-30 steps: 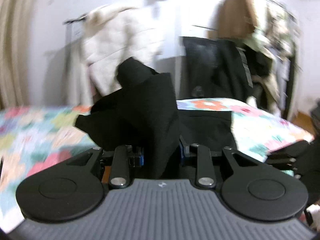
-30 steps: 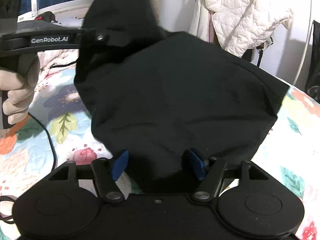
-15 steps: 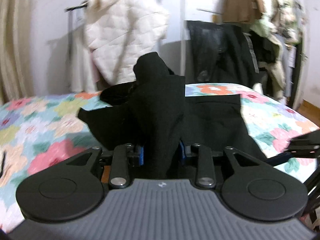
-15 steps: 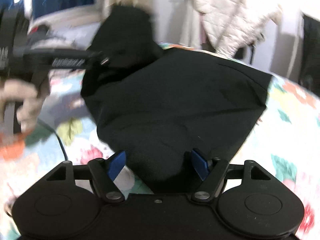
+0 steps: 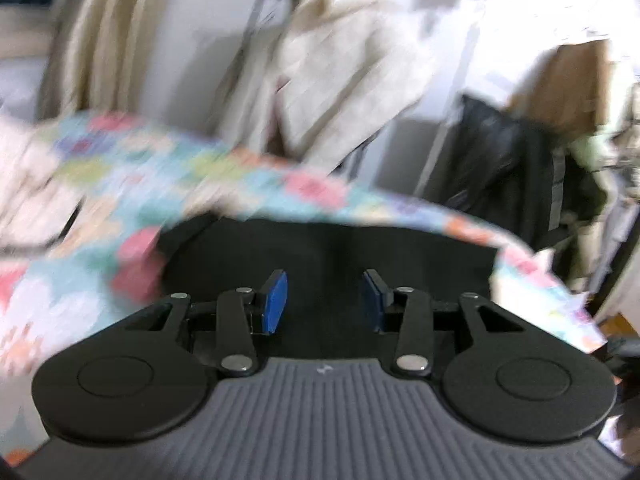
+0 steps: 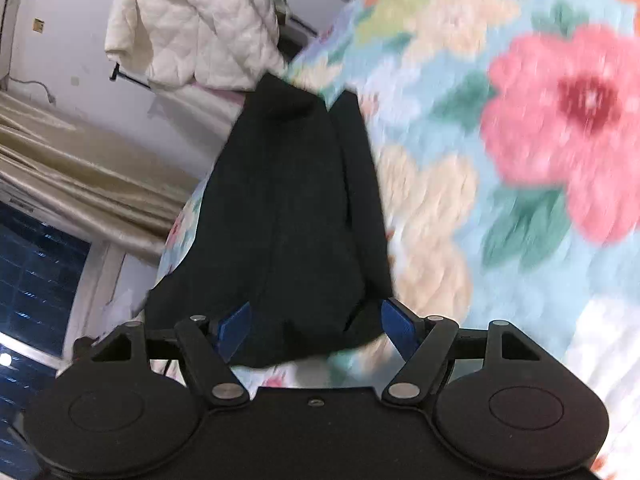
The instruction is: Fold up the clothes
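A black garment (image 5: 328, 248) lies spread flat on the floral bedspread (image 5: 132, 184), just beyond my left gripper (image 5: 325, 300). That gripper is open, its blue pads (image 5: 276, 300) are apart, and nothing is between them. In the right wrist view, which is strongly tilted, the same black garment (image 6: 296, 208) appears as a long folded strip on the bedspread (image 6: 500, 160). Its near end sits between the widely spread fingers of my right gripper (image 6: 316, 330), which is open. The left wrist view is blurred by motion.
A white quilted jacket (image 5: 352, 80) and dark clothes (image 5: 512, 176) hang on a rack behind the bed. Beige curtains (image 6: 80, 184) and a dark window (image 6: 36, 272) are at the left of the right wrist view. The bed's far edge runs close behind the garment.
My left gripper has opened and let go of the bunched black cloth it held up. The garment now lies flat on the bed. The right wrist view has rolled and dropped close to the bedspread.
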The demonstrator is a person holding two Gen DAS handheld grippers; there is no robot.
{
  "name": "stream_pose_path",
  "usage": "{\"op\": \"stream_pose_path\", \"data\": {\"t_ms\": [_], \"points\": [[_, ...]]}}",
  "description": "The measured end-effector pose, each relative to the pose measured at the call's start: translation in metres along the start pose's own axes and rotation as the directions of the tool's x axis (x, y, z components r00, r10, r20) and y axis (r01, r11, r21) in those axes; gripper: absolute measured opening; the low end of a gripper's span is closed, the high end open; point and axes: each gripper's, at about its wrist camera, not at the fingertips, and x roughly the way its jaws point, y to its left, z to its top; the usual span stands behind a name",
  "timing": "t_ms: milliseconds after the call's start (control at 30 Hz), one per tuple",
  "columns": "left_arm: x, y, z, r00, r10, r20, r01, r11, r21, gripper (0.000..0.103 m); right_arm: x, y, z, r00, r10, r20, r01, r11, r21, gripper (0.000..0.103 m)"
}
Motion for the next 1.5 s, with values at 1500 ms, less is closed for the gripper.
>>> {"op": "stream_pose_path", "data": {"t_ms": [1500], "points": [[0.080,-0.076,-0.049,0.697,-0.513,-0.501,0.420,0.858,-0.294,0.051,-0.034,0.015,-0.008,0.997,0.072,0.042,-0.051,0.923,-0.382,0.043]]}}
